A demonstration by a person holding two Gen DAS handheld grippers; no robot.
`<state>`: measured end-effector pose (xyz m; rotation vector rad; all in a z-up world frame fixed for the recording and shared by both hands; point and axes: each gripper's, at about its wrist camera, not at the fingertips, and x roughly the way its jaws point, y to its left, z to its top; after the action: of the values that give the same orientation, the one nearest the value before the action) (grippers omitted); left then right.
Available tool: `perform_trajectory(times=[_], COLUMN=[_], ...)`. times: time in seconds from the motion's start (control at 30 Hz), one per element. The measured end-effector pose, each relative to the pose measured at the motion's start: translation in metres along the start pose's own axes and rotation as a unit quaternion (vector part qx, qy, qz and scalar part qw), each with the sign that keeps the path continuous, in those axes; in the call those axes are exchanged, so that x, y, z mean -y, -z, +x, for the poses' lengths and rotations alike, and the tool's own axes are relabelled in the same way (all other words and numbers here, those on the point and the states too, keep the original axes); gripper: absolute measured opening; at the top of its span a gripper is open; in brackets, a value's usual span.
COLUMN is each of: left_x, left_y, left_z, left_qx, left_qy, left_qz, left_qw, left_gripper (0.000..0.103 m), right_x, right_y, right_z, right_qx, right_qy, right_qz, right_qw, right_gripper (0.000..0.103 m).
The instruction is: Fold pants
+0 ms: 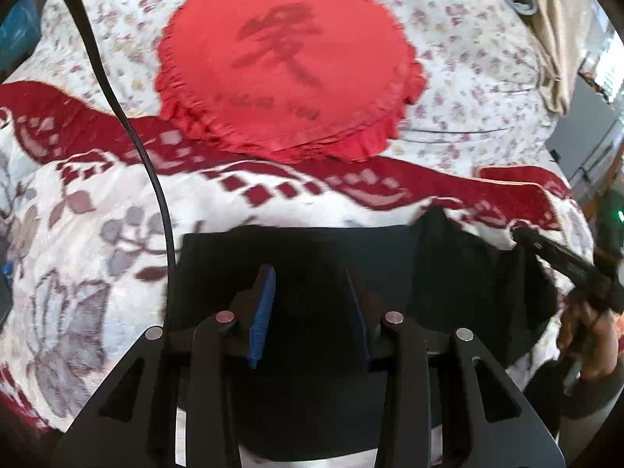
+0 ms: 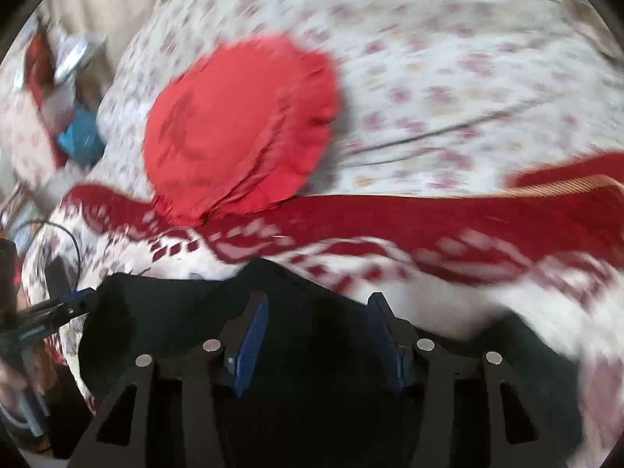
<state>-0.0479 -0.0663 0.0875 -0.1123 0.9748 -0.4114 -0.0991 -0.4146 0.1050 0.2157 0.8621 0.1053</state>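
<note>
The black pants (image 1: 448, 273) lie on a red-and-white patterned blanket on the bed, under both grippers. My left gripper (image 1: 310, 273) is open, its blue-padded fingers spread over the dark cloth. My right gripper (image 2: 318, 300) is also open above the black pants (image 2: 163, 312). The right gripper shows at the right edge of the left wrist view (image 1: 546, 245), at the pants' right side. The left gripper shows at the left edge of the right wrist view (image 2: 66, 304). Whether either finger pinches cloth is hard to tell against the black.
A red heart-shaped cushion (image 1: 280, 78) lies on the flowered sheet beyond the blanket (image 1: 97, 202). A black cable (image 1: 128, 124) hangs across the left. Beige curtain (image 1: 546, 19) at top right. Clutter and a blue item (image 2: 80, 136) lie at the left.
</note>
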Motion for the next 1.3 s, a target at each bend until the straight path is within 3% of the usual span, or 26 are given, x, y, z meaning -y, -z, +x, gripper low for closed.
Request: perform_trajectory(times=[0.13,0.27,0.37,0.53,0.7,0.73,0.77,0.8,0.93,1.0,1.1,1.17,1.2,1.27,1.3], left_x=[0.019,0.029,0.038,0.042,0.041,0.042,0.042,0.043,0.043,0.043,0.043,0.045,0.046,0.051,0.053], left_y=[0.002,0.006,0.007,0.006,0.007,0.008,0.008,0.008,0.009,0.010,0.011,0.012,0.013,0.013,0.012], left_z=[0.010,0.021,0.024,0.020,0.020,0.020,0.021,0.021,0.021,0.023,0.025,0.026,0.026,0.022,0.020], left_qx=[-0.015,-0.033,-0.037,-0.032,-0.037,-0.037,-0.038,-0.038,-0.037,-0.038,-0.044,-0.048,-0.047,-0.040,-0.035], left_qy=[0.019,0.031,0.029,0.028,0.025,0.025,0.024,0.024,0.027,0.024,0.024,0.023,0.022,0.020,0.018], left_qz=[0.008,0.005,0.020,0.027,0.024,0.025,0.026,0.026,0.025,0.026,0.021,0.024,0.028,0.039,0.043], left_qw=[0.9997,0.9989,0.9987,0.9987,0.9988,0.9987,0.9987,0.9986,0.9986,0.9986,0.9985,0.9983,0.9983,0.9983,0.9983], left_gripper=[0.034,0.034,0.034,0.034,0.034,0.034,0.034,0.034,0.034,0.034,0.034,0.034,0.034,0.034,0.034], right_x=[0.058,0.111,0.124,0.126,0.143,0.145,0.146,0.145,0.125,0.114,0.114,0.120,0.123,0.124,0.124], right_y=[0.033,0.080,0.099,0.106,0.108,0.107,0.104,0.101,0.083,0.080,0.088,0.093,0.094,0.091,0.088], right_z=[-0.053,-0.079,-0.081,-0.057,-0.037,-0.035,-0.035,-0.038,-0.075,-0.084,-0.068,-0.057,-0.060,-0.072,-0.082], right_qx=[0.000,-0.001,-0.010,-0.024,0.030,0.038,0.047,0.055,0.081,0.053,-0.009,-0.038,-0.031,-0.015,-0.007], right_qy=[0.043,-0.008,-0.004,-0.066,-0.090,-0.093,-0.094,-0.084,0.009,0.077,0.126,0.132,0.127,0.136,0.166], right_qz=[0.076,0.212,0.244,0.284,0.351,0.355,0.354,0.348,0.259,0.202,0.167,0.167,0.169,0.161,0.148], right_qw=[0.996,0.977,0.970,0.956,0.931,0.930,0.929,0.932,0.962,0.975,0.978,0.976,0.977,0.977,0.975], right_gripper=[0.051,0.051,0.051,0.051,0.050,0.042,0.020,0.015,0.014,0.014,0.014,0.018,0.021,0.038,0.043])
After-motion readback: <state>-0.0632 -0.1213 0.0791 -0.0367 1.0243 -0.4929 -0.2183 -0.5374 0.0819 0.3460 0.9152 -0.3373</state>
